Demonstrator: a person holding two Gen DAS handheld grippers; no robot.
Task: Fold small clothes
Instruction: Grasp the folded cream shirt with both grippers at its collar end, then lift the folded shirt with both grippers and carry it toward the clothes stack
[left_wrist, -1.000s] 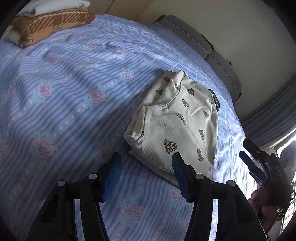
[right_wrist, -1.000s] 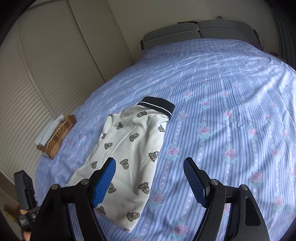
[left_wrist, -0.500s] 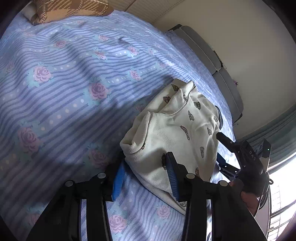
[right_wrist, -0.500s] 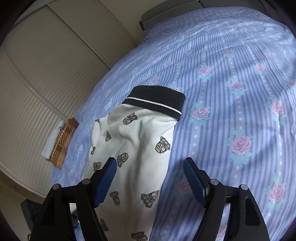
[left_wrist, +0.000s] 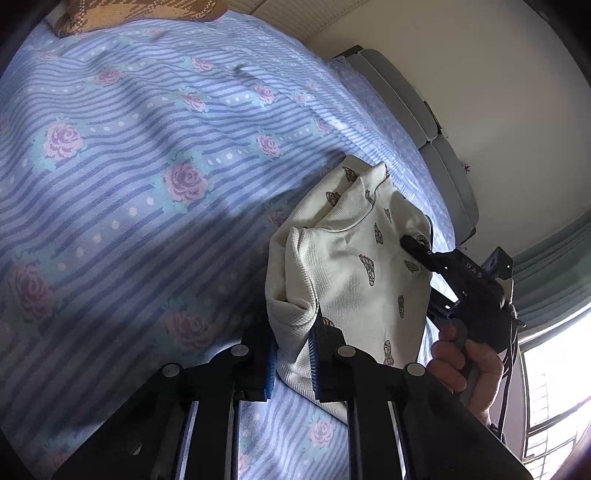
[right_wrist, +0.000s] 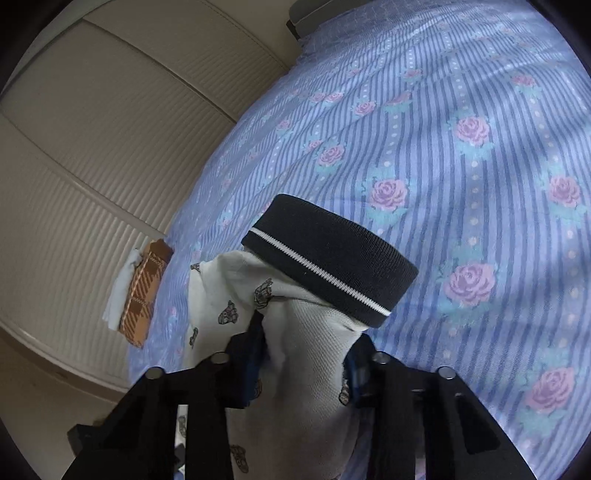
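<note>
A small cream garment (left_wrist: 354, 266) printed with little figures, with a dark ribbed waistband (right_wrist: 328, 258) with a white stripe, lies on the bed. My left gripper (left_wrist: 293, 356) is shut on a bunched corner of its near end. My right gripper (right_wrist: 303, 354) is shut on the cloth just below the waistband, which stands raised in front of it. The right gripper and the hand holding it also show in the left wrist view (left_wrist: 454, 280), at the garment's far side.
The bed has a blue striped sheet with pink roses (right_wrist: 461, 147). A folded brown plaid cloth (right_wrist: 144, 295) on white cloth lies at the bed's edge by the ribbed closet doors (right_wrist: 92, 147). A grey headboard (left_wrist: 413, 110) and a window (left_wrist: 554, 387) stand beyond.
Both grippers moved in onto the garment and closed from open. The left took hold of the near corner, the right of the cloth below the waistband, which has bunched up.
</note>
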